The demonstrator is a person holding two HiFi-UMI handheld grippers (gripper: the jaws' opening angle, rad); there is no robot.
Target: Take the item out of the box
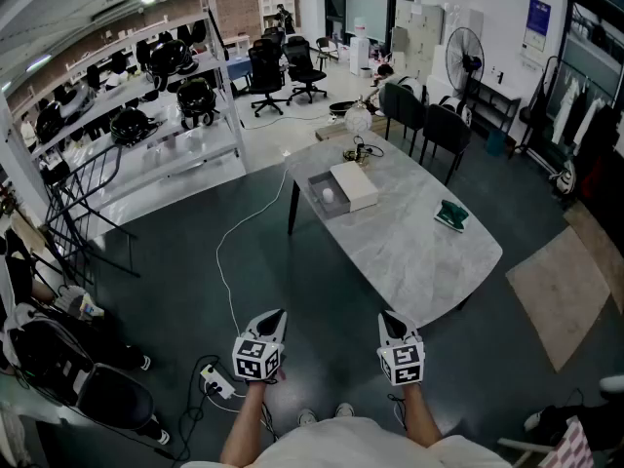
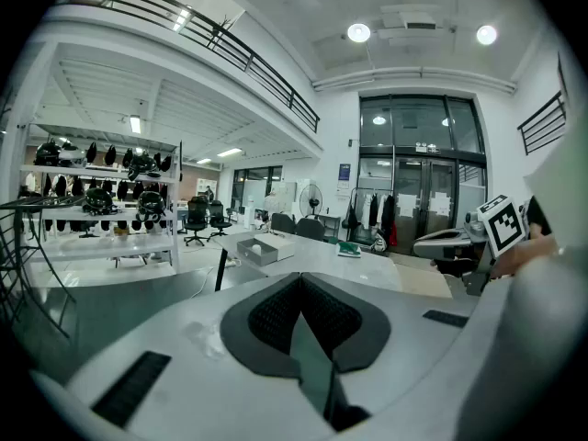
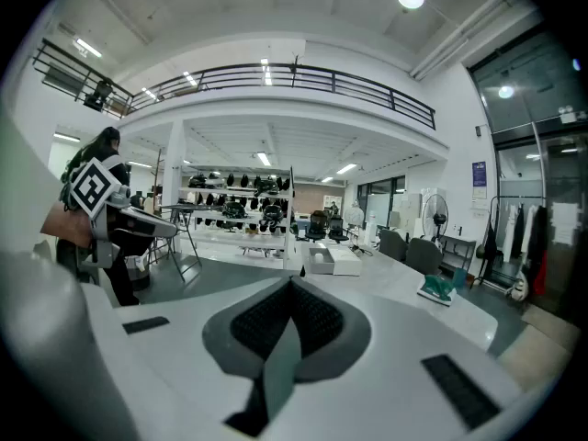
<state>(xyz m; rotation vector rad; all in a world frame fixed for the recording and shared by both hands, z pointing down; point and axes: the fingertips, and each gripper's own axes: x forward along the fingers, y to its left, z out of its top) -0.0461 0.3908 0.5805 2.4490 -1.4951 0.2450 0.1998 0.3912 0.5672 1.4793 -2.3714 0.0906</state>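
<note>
- While the approach is pending, the grey left gripper [image 1: 277, 314] and right gripper [image 1: 387, 316] are being held closed, empty.
- The small white item [image 1: 328, 196] is being kept in the open grey rectangular box [image 1: 315, 185], far ahead.
- Stepping nearer is judged needed next.

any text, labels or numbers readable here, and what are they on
Nothing is readable.
The blue wall poster: print too small.
Cubes on the left gripper and right gripper: square marker patterns, no letters.
The box on the table: no print visible.
</note>
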